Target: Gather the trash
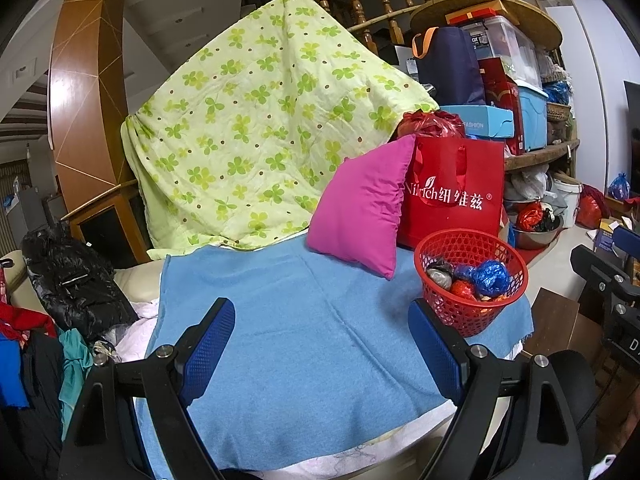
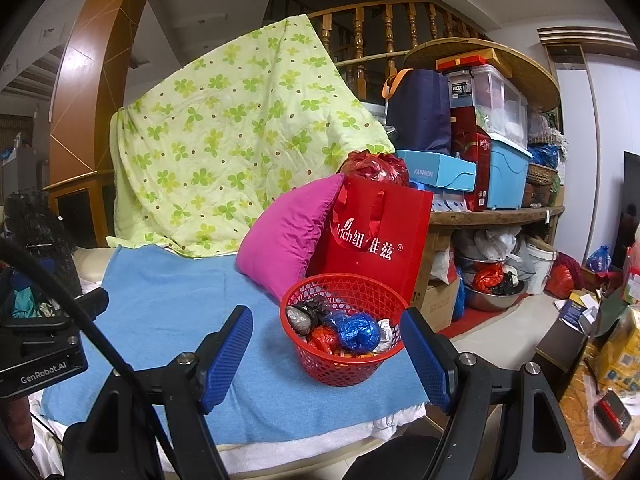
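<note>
A red mesh basket (image 2: pixel 344 336) stands on a blue towel (image 2: pixel 168 320) and serves as the landmark here. Inside it lie crumpled plastic bags: a blue wad (image 2: pixel 358 330), a red-orange one (image 2: pixel 324 338), a grey-black one (image 2: pixel 302 314) and a white scrap (image 2: pixel 386 334) against the far wall. Right behind the basket stands a red paper gift bag (image 2: pixel 376 240), with a magenta pillow (image 2: pixel 284 244) leaning beside it to the basket's left. A green clover-print quilt (image 2: pixel 224 140) hangs further behind. The right gripper (image 2: pixel 326 356) hovers just in front of the basket, jaws spread, nothing between them. The left gripper (image 1: pixel 322 344) hangs over bare towel left of the basket, likewise released and empty.
</note>
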The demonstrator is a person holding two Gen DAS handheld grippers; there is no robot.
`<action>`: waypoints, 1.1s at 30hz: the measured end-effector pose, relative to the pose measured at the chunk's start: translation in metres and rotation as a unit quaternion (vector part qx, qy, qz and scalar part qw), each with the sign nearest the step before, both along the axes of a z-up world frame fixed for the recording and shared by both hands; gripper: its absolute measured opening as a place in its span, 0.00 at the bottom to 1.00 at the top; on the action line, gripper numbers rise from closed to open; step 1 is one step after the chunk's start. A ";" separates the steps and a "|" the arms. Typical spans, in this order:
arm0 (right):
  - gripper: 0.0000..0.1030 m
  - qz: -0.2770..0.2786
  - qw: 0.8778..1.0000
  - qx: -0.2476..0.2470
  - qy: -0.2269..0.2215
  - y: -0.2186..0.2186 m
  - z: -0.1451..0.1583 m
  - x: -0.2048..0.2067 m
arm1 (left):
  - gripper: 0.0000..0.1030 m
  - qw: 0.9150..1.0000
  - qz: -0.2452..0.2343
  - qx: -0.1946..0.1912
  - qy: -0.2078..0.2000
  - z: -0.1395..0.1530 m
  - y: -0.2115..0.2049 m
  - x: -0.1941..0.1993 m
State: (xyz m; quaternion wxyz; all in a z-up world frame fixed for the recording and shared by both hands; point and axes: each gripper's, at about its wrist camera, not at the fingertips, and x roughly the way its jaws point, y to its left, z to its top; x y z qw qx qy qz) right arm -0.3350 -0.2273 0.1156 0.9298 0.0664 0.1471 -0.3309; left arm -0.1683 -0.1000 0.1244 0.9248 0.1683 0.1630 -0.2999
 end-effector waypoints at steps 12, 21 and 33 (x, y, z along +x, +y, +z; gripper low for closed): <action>0.77 0.000 1.000 -0.001 0.011 -0.002 -0.002 0.005 | 0.86 1.000 0.001 -0.002 0.004 -0.002 0.003 0.004; 0.77 -0.001 1.000 -0.002 0.012 -0.001 -0.002 0.006 | 0.86 1.000 0.001 -0.002 0.001 -0.004 0.002 0.005; 0.77 -0.002 1.000 -0.002 0.014 -0.004 0.001 0.007 | 0.86 1.000 -0.003 0.003 0.000 0.000 -0.003 0.007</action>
